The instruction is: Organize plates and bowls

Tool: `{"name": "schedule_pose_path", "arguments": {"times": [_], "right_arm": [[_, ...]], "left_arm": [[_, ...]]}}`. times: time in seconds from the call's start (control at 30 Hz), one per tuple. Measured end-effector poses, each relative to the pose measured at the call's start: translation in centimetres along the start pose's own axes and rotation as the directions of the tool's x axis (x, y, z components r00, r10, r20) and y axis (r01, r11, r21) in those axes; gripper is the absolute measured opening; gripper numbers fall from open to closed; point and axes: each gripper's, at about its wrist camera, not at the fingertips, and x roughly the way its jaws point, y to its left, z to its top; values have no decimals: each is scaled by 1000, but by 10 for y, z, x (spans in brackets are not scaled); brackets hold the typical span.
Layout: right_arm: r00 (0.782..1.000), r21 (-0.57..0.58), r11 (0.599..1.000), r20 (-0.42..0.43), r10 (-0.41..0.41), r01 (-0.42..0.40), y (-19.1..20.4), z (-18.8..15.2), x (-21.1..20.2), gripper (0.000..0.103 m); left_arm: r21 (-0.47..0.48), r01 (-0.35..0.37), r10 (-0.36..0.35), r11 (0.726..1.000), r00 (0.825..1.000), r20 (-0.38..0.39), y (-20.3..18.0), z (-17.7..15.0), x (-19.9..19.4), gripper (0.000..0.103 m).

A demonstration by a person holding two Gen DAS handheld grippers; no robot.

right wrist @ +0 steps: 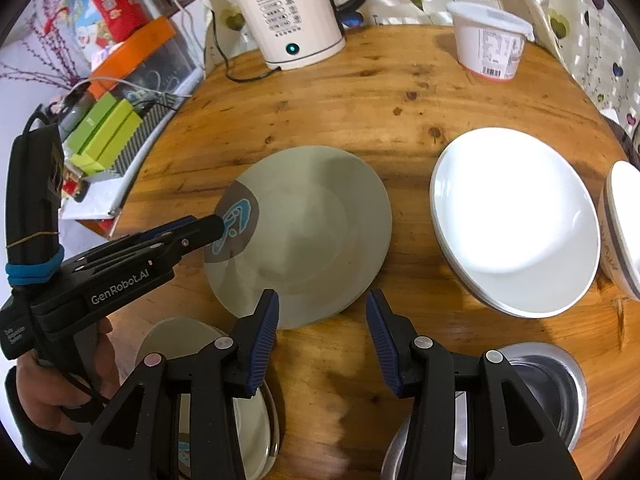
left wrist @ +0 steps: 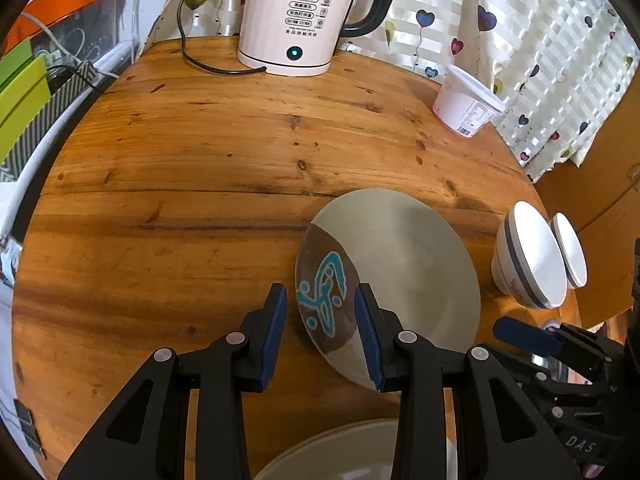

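A grey plate (left wrist: 404, 272) with a brown patch and blue figure lies on the round wooden table (left wrist: 180, 168); it shows in the right wrist view (right wrist: 316, 232) too. My left gripper (left wrist: 320, 320) is open, its jaws astride the plate's near-left rim. My right gripper (right wrist: 320, 336) is open and empty, just short of the plate's near edge. A stack of white plates (right wrist: 516, 220) lies to the right. White bowls with a dark band (left wrist: 532, 256) stand at the table's right edge. Another grey plate (right wrist: 188, 340) lies under the grippers. A steel bowl (right wrist: 548, 384) is at near right.
A white electric kettle (left wrist: 300, 16) with its cord stands at the table's far edge. A white lidded tub (right wrist: 492, 40) stands at the far right. Boxes and clutter (right wrist: 108, 136) lie off the table's left side. A heart-print curtain (left wrist: 540, 40) hangs behind.
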Motion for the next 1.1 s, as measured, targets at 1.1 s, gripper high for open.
{"name": "schedule_pose_path", "arguments": {"times": [1.1], "right_arm": [[998,56,997,-38,-56,58,-10,16,34,38]], "left_arm": [[16,33,-33,999,999,-20,4,4,24,31]]}}
